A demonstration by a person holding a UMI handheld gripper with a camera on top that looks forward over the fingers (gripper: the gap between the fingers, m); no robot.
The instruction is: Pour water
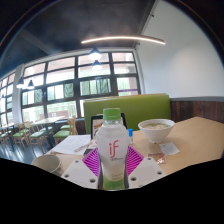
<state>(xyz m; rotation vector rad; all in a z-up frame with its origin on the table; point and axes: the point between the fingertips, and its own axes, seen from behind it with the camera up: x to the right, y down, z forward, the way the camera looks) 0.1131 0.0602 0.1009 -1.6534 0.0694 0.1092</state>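
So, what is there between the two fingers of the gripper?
In the gripper view, a bottle with a green cap stands between the gripper fingers, both pink pads against its sides.

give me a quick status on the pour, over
Tongs shut on the water bottle, upright, green cap on. White bowl ahead to the right, apart. Nothing between them.
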